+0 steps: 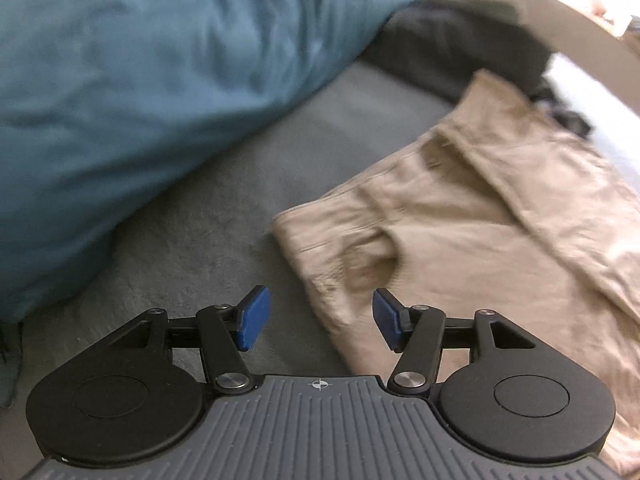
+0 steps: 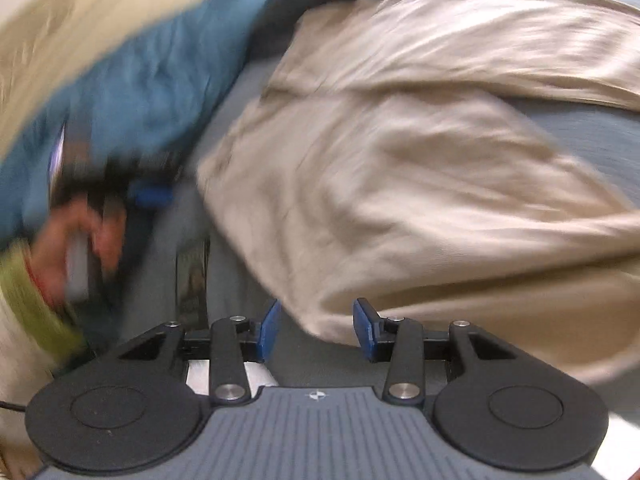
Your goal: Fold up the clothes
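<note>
1. The left gripper (image 1: 318, 318) is sitting at the bottom centre of the left wrist view with its blue pads (image 1: 253, 318) standing apart; nothing is lying between them.
2. Below and beyond that gap, a grey bed surface (image 1: 224, 216) is showing, and the near corner of the beige trousers (image 1: 460, 216) is reaching toward the right-hand pad without being pinched by it.
3. The beige trousers are lying folded and flat across the right half of the left wrist view, a pocket opening facing up near the frame's centre.
4. A teal pillow (image 1: 160, 92) is filling the upper left of that view, resting on the grey surface and just beside the trousers.
5. Dark clothing (image 1: 460, 44) is lying at the upper right, behind the trousers.
6. The right gripper (image 2: 316, 330) is sitting at the bottom centre of the right wrist view, its fingers likewise parted and gripping nothing; the trousers' lower edge is lying just beyond the tips.
7. This view is heavily blurred. The trousers (image 2: 400, 168) are spreading over its centre and right.
8. At the middle left of that view, a person's hand (image 2: 76, 240) with a green cuff (image 2: 36, 304) is gripping the other tool, its blue tip visible against the teal pillow (image 2: 132, 92).
</note>
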